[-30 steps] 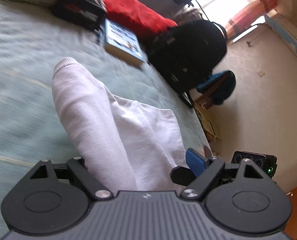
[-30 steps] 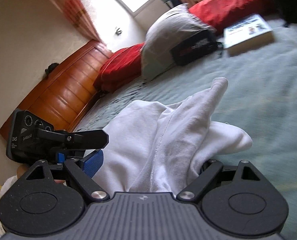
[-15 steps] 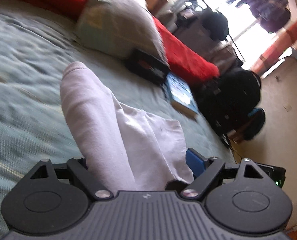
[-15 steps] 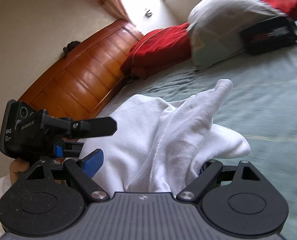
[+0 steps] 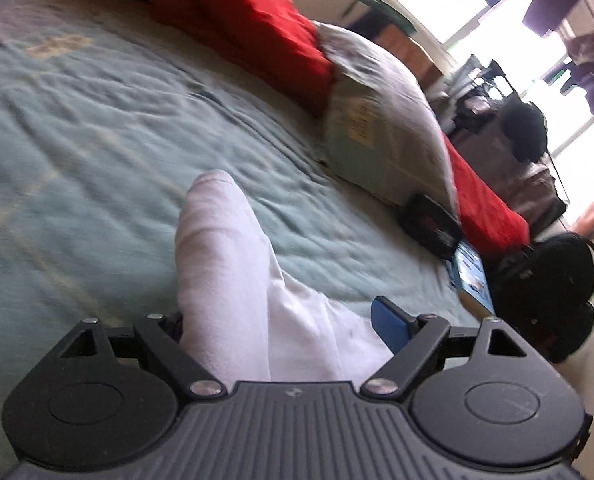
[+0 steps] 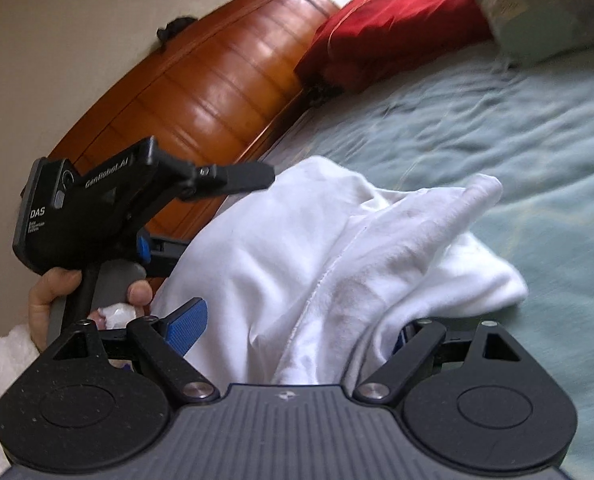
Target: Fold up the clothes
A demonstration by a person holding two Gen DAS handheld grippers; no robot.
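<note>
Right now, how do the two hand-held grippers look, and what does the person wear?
Each gripper is black, with a ribbed dark grey body, two round discs, silver pivot screws and blue finger pads. The left gripper, seen from the right wrist camera, bears white lettering including "DAS". The hand on its handle has a fluffy white sleeve. No cables show.

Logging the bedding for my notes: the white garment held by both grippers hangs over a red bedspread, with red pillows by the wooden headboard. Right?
Not quite. The bedspread is pale green, not red, as the right wrist view shows. The rest holds: the white garment hangs over it, and red pillows lie by the wooden headboard.
</note>
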